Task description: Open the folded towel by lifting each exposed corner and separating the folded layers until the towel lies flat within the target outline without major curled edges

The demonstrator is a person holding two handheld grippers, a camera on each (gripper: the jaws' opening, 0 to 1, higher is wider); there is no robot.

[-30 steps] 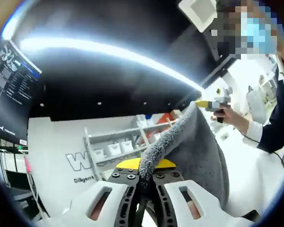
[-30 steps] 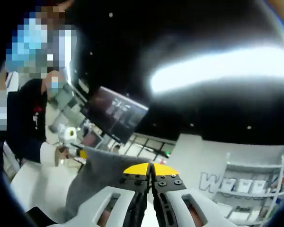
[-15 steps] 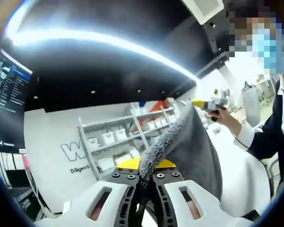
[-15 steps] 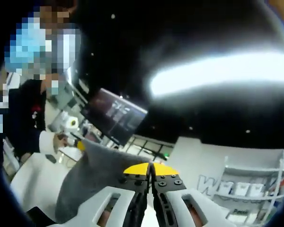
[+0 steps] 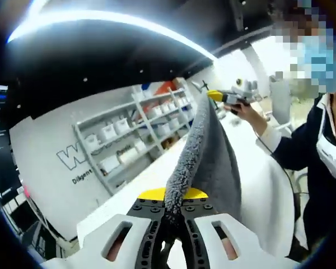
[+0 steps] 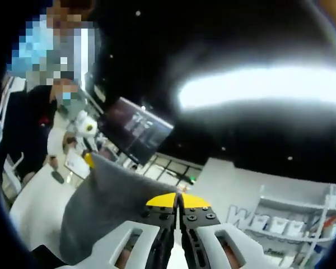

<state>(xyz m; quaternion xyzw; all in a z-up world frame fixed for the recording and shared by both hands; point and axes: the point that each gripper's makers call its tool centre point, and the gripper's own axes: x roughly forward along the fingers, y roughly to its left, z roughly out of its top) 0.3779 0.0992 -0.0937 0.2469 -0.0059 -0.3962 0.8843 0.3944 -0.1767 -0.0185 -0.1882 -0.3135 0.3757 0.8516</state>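
Note:
The grey towel (image 5: 210, 162) hangs in the air, stretched between both grippers above the white table (image 5: 269, 190). My left gripper (image 5: 173, 200) is shut on one fluffy corner, and the cloth rises from it as a taut edge up to the right gripper (image 5: 224, 96), held in the person's hand at the far end. In the right gripper view, my right gripper (image 6: 178, 200) is shut on another corner of the towel (image 6: 109, 204). From there the cloth runs left to the yellow tip of the left gripper (image 6: 87, 158).
Shelves with white bins (image 5: 134, 134) line the white wall with lettering (image 5: 75, 165) behind the table. The person in a dark top (image 5: 319, 168) stands at the table's right side. A dark screen (image 6: 134, 130) hangs beyond the towel.
Both grippers have kept hold of the towel. Both views have swung, bringing more table and shelving into the left one. The towel edge between the grippers looks straighter and more upright.

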